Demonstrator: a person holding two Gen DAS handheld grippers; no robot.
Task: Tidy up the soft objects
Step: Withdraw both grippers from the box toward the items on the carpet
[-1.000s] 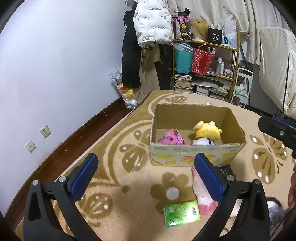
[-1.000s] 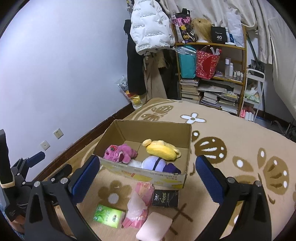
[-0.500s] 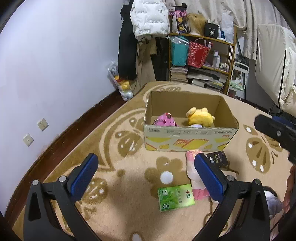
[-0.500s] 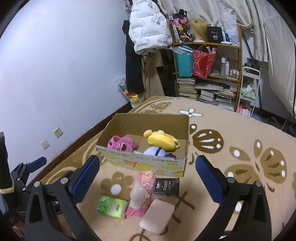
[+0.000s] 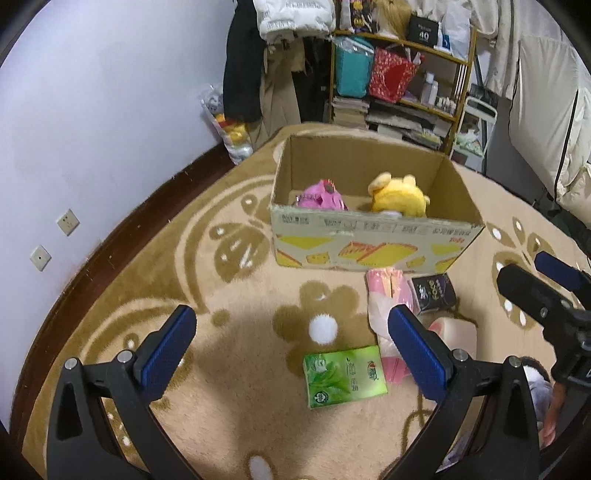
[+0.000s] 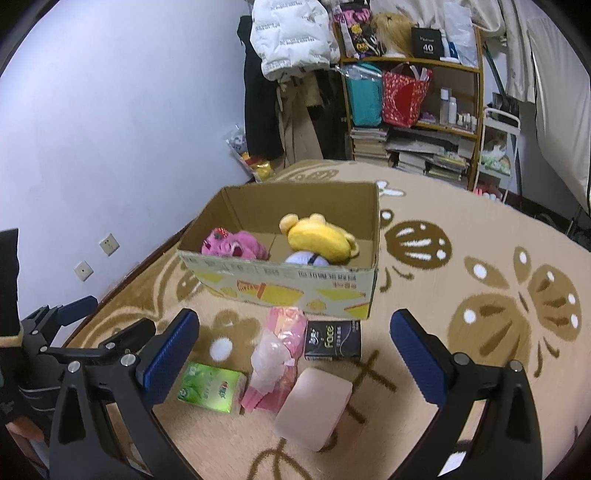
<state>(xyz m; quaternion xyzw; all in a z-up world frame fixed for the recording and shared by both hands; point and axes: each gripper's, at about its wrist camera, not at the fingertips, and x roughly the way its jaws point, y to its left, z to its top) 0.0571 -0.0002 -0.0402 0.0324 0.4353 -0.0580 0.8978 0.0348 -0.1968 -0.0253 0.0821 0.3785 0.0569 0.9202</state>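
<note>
Cardboard box [image 5: 373, 243] nearer now on patterned carpet [image 5: 236, 387].

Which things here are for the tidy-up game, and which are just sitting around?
For the job:
cardboard box
pink plush
yellow plush
green tissue pack
pink packet
black tissue pack
pink pad

Just lying about:
shelf
white jacket
wall sockets

Open carpet [image 6: 461, 236] right of the cardboard box [image 6: 288, 291]; tissue packs [image 6: 284, 354] crowded just before its front wall.
</note>
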